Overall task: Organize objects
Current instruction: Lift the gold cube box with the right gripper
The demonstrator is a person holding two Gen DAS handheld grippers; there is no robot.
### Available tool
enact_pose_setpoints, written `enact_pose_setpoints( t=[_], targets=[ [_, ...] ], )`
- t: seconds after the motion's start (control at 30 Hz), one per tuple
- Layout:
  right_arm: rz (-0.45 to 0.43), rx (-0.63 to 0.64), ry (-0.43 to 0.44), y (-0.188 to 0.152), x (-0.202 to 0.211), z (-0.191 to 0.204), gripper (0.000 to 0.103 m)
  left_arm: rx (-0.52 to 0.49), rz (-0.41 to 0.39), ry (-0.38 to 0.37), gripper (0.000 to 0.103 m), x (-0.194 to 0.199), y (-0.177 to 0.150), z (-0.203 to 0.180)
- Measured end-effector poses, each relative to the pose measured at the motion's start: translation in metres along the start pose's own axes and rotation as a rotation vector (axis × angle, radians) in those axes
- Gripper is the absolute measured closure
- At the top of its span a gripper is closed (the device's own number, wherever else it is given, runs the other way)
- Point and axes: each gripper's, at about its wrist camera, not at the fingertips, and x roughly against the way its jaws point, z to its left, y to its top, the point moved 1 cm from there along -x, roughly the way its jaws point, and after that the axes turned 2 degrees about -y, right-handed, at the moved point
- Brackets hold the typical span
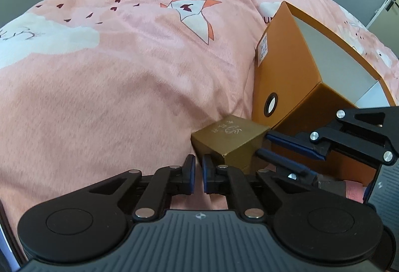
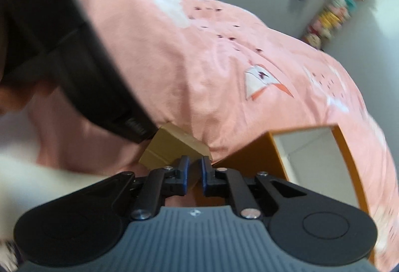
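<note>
Left claw [image 1: 197, 172]: pads nearly together, nothing between them. Just ahead and rightward on the pink bedspread [image 1: 112, 87], small gold box [image 1: 229, 139], pinched at its right corner by right claw [image 1: 261, 144]. Beyond, touching, open orange box [image 1: 286, 72]; nearer the right hand.

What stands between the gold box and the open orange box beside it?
Nothing visible. The gold box, pinched by the right gripper, sits right beside the orange box, whose top is open and uncovered.

Right wrist view motion-blurred; gold box [image 2: 172, 147] partly hidden behind left hand-held gripper [image 2: 74, 47]; shelf items [image 2: 331, 12] unreadable.
</note>
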Motion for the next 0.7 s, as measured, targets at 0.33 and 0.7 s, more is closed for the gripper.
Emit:
enact_pose_setpoints(
  t=[0.33,0.7],
  targets=[
    [0.003,0.462,0.03,-0.004,-0.008,0.024,0.057,-0.009,-0.004,-0.003,0.097,0.0,0.002,0.0],
    [0.03,0.657,0.019,0.001,-0.029,0.033,0.053,-0.053,0.006,-0.001,0.095,0.007,-0.003,-0.002]
  ],
)
